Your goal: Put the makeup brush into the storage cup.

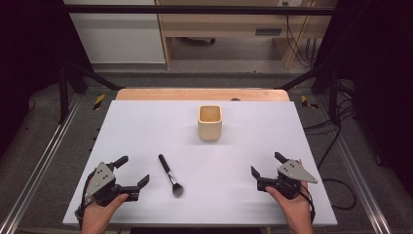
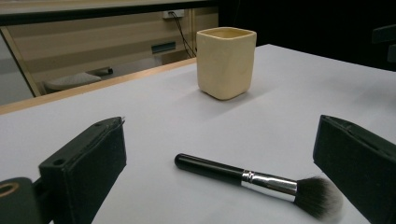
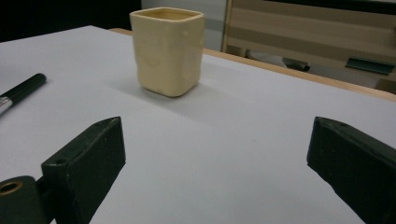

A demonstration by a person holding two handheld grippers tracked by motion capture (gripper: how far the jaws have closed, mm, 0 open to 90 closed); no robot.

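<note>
In the high view, a white table (image 1: 146,126) carries a cream cup (image 1: 210,123) standing upright, far of the middle. A brush (image 1: 170,175) lies near and left of the middle, its black handle pointing far and slightly left, its dark bristles toward the near edge. The left gripper (image 1: 132,170) sits at the near left, held in a hand (image 1: 100,209); its jaws are spread wide with nothing between them, and the brush lies just to its right, not touching. The right gripper (image 1: 265,164) sits at the near right in the other hand (image 1: 292,202), jaws likewise spread and holding nothing, well apart from both brush and cup.

In the left gripper view, the two black jaws rise at the bottom corners, released and far apart. The brush (image 2: 243,177) lies flat on the table (image 2: 289,93) between them, handle to the left, silver ferrule and grey-tipped bristles to the right, close by the right-hand jaw but whether touching it I cannot tell. The cup (image 2: 226,63) stands farther off, upright.

In the right gripper view, the jaws stand wide apart over bare table (image 3: 233,154). The cup (image 3: 167,51) stands upright ahead, left of centre. The end of the brush handle (image 3: 21,91) shows at the left edge.
</note>
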